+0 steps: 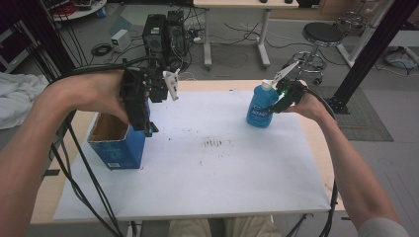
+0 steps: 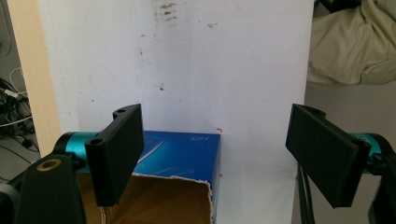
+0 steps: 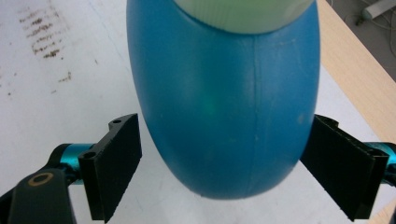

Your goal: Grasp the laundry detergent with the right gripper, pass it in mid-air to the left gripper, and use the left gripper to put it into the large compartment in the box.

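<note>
While both hands are up over it, the pale wooden tabletop (image 1: pixel 316 148) carries a white paper sheet (image 1: pixel 207 168) that covers most of its top; the sheet has dark smudges near its middle. Beyond the far edge: grey floor, loose cables, a black computer tower (image 1: pixel 163 32), a second desk and a black round stool (image 1: pixel 322 34). A white cloth heap (image 1: pixel 15 98) lies off the left side.

Blue plastic bottle with a white ribbed cap (image 1: pixel 262 104) stands upright at the far right of the sheet. White lettering on its label is too small to read. Right tool (image 1: pixel 282 98) sits against the bottle's right side; in the right gripper view its black jaws are spread wide, one on either side of the bottle's rounded body (image 3: pixel 224 102), neither visibly pressing it.

Open blue cardboard box with a brown inside (image 1: pixel 116 140) stands at the near left, at the sheet's left edge. Left tool (image 1: pixel 148 126) hangs over the box's right rim, jaws spread wide apart, nothing between them. Box interior is cut off in the left gripper view; contents cannot be made out.
</note>
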The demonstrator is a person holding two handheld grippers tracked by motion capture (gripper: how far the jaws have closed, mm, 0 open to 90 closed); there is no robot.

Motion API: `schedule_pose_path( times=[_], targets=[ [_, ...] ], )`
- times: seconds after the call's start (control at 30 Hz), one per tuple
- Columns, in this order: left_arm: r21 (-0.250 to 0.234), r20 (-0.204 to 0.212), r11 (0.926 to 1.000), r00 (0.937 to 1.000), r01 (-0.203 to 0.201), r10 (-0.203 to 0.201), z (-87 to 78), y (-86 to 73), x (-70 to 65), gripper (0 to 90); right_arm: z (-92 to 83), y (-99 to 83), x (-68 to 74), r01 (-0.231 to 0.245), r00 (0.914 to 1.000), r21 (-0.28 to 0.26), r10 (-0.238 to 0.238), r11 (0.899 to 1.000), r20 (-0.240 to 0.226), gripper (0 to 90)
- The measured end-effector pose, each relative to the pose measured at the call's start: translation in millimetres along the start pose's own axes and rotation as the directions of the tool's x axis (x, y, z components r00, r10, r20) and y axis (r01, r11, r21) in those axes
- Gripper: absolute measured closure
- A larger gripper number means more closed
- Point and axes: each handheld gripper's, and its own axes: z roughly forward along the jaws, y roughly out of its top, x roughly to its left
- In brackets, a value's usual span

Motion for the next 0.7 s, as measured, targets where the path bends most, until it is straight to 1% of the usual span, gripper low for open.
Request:
schedule_pose_path(
  times=[0.17,0.43,0.6,0.7],
  targets=[
    [0.002,0.001,1.0000,1.0000,-0.003,0.003,0.0,-0.5,0.6,19.6,4.1,-2.6,-1.1,-0.022,0.9996,-0.033,0.022,0.999,-0.016,13.1],
    [-0.003,0.005,1.0000,1.0000,0.006,-0.006,3.3,-2.8,1.1,19.6,12.3,-3.0,2.1,-0.024,0.9994,-0.050,0.023,0.998,-0.025,13.2],
    [-0.006,0.004,0.9999,0.9999,0.010,-0.010,3.9,-5.1,1.0,19.6,16.2,-4.3,2.9,-0.020,0.9996,-0.060,0.019,0.998,-0.021,13.4],
    [-0.005,0.006,0.9999,0.9999,0.010,-0.010,3.7,-5.6,0.9,19.6,17.8,-4.7,3.1,-0.028,0.9995,-0.063,0.026,0.998,-0.020,13.4]
  ],
)
